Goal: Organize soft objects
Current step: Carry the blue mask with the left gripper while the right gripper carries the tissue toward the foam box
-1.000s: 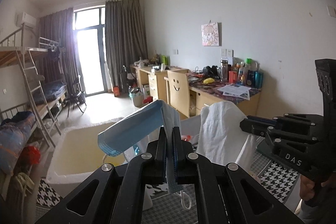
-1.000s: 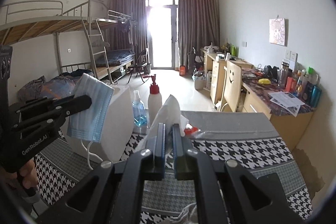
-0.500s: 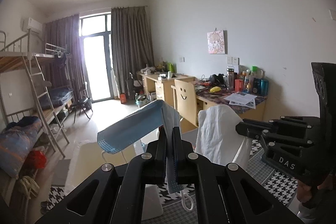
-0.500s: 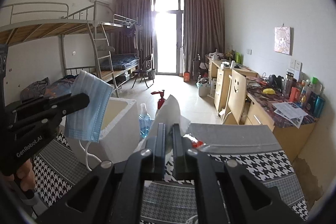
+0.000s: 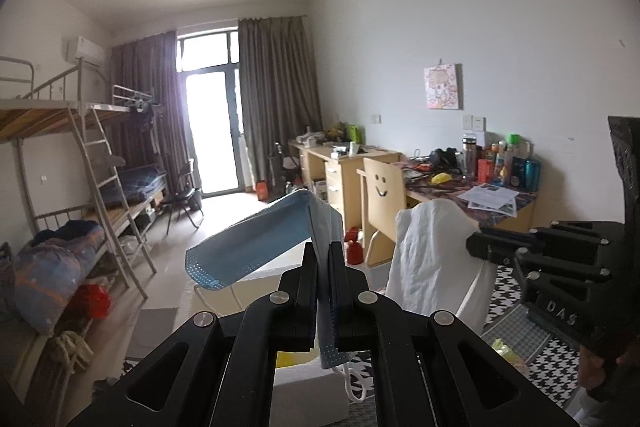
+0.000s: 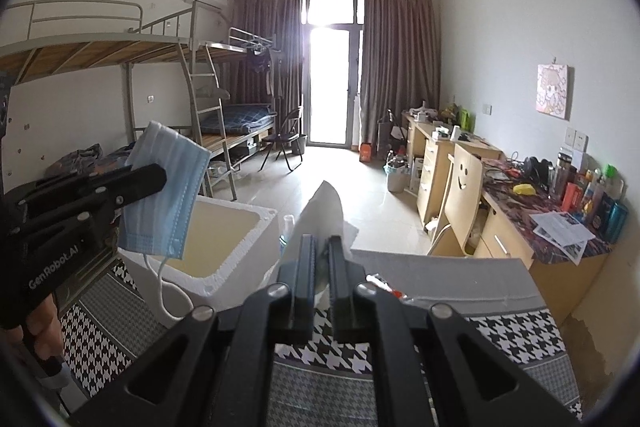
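Note:
My left gripper (image 5: 323, 251) is shut on a blue face mask (image 5: 256, 243), held in the air; its white ear loop hangs below. In the right wrist view the mask (image 6: 168, 195) hangs from the left gripper (image 6: 156, 177) above the near left corner of a white foam box (image 6: 240, 259). My right gripper (image 6: 321, 247) is shut on a white tissue (image 6: 324, 211), held up above the table just right of the box. In the left wrist view the tissue (image 5: 428, 255) hangs from the right gripper (image 5: 476, 247).
The houndstooth-patterned table (image 6: 500, 331) holds the foam box, a bottle behind the tissue and small red wrappers (image 6: 384, 285). A bunk bed (image 6: 120, 67) stands left, desks and a smiley chair (image 6: 464, 187) right.
Both grippers have risen and tilted upward with their loads; the table and the box sit lower in both views. The spray bottles have dropped behind the tissue.

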Action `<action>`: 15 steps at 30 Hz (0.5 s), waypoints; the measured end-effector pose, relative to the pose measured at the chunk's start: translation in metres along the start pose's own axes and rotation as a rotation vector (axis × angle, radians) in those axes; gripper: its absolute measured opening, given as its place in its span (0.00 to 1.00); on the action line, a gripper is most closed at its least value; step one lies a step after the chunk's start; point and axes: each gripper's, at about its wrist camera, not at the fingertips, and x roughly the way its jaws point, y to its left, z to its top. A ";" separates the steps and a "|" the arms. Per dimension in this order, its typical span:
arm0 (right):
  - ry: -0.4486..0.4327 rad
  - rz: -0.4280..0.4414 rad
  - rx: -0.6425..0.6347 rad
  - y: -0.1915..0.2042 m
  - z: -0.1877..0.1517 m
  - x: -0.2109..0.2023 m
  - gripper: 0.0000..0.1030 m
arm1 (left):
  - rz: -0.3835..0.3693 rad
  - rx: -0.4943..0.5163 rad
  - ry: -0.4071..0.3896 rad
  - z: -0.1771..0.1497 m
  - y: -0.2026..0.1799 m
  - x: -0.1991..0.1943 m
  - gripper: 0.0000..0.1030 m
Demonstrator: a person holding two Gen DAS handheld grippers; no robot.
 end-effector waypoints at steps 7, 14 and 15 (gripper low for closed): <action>-0.007 0.027 0.001 0.004 0.009 0.006 0.08 | 0.049 -0.004 0.003 0.000 0.012 0.002 0.05; -0.006 0.067 -0.002 0.014 0.017 0.017 0.08 | 0.088 -0.027 0.024 -0.002 0.025 0.009 0.05; -0.009 0.073 -0.004 0.015 0.018 0.018 0.08 | 0.095 -0.030 0.030 -0.003 0.027 0.011 0.05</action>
